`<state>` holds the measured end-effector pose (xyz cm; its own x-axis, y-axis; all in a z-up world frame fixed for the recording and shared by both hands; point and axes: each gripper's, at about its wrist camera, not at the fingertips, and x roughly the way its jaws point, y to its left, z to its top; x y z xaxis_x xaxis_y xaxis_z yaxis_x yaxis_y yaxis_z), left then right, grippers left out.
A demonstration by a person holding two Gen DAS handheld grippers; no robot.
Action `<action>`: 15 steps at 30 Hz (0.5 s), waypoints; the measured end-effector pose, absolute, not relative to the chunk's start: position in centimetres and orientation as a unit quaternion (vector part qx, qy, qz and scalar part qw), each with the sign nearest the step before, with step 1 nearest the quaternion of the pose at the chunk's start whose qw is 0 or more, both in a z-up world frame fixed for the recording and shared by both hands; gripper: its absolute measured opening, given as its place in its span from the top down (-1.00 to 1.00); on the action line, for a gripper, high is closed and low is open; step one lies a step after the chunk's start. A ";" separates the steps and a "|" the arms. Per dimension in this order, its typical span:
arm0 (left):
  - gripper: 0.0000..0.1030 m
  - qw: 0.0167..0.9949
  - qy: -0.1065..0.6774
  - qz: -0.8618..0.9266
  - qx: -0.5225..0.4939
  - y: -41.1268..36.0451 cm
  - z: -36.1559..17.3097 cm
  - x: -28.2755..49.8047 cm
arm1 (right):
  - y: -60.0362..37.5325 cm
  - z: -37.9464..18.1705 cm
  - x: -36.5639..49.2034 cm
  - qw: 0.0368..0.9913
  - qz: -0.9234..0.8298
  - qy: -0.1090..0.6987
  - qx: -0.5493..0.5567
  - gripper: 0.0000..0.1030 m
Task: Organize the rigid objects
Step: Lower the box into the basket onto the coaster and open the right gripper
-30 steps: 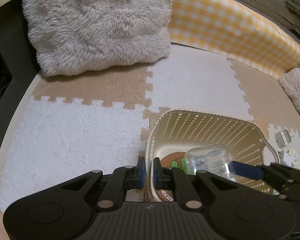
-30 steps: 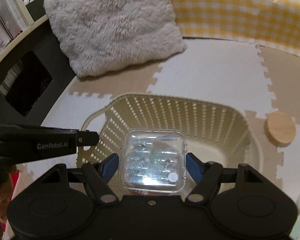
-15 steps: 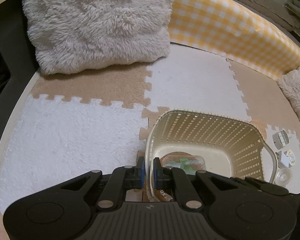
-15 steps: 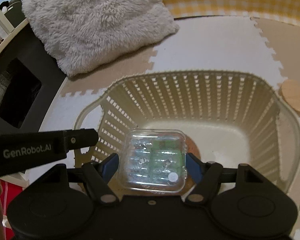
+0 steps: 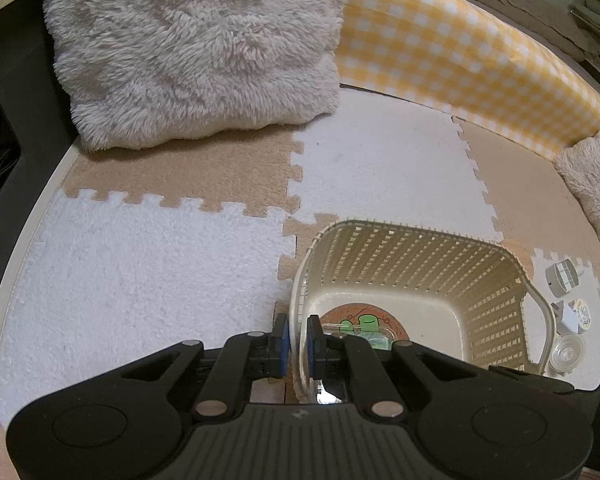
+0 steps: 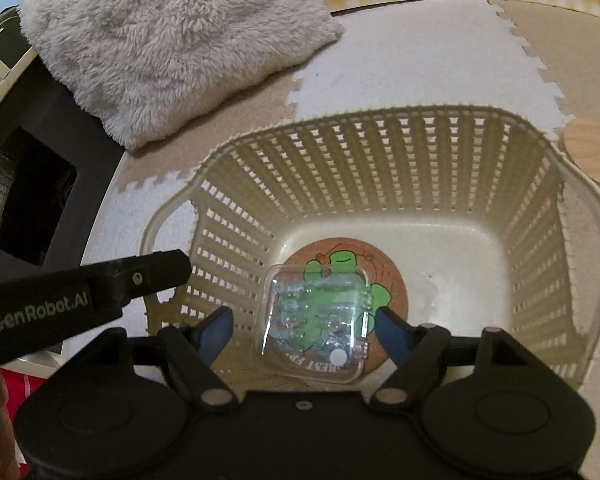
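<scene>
Basket (image 6: 380,184): cream plastic, slatted walls, handle loops at two sides; stands on the mat (image 5: 148,264) of interlocking white and tan foam tiles.

Coaster (image 6: 392,276): round, cork-coloured, green cartoon figure printed on it; lies flat on the basket floor toward the near left wall.

Case (image 6: 316,316): clear, square, rounded corners, small pale pieces inside and a white dot at one corner; lies inside the basket on top of the coaster, covering its near half. In the left wrist view only its far edge shows (image 5: 374,334) behind the gripper.

Right gripper (image 6: 304,330): hangs inside the basket mouth, blue pads on either side of the case. Jaws spread and opening; the case sits between them with a gap to each pad, no grip.

Left gripper (image 5: 294,338): jaws pressed together on the basket's near left rim, one blue pad outside the wall, one inside. From the right wrist view its black finger (image 6: 100,284) reaches to that rim.

Cushion (image 5: 196,48): shaggy, off-white, on the mat's far left corner.

Bumper (image 5: 460,56): yellow-and-white check, along the mat's far edge.

Wooden disc (image 6: 590,150): on the mat just outside the basket's far right corner.

Small items (image 5: 566,312): several, grey and clear, on the mat right of the basket; too small to identify.
</scene>
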<state>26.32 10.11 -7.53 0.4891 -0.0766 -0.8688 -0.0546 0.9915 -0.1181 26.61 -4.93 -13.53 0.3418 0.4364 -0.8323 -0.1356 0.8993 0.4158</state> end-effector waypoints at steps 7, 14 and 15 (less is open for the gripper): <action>0.84 0.860 0.505 -0.007 -0.066 10.1 -7.5 26.3 | -5.5 -12.2 26.0 0.816 0.181 0.534 0.125 -0.53; 0.84 0.860 0.506 -0.006 -0.068 10.1 -7.5 26.3 | -6.3 -9.9 24.7 0.832 0.200 0.510 0.085 -0.60; 0.84 0.860 0.506 -0.006 -0.068 10.1 -7.5 26.3 | -6.5 -9.5 24.5 0.835 0.202 0.505 0.077 -0.63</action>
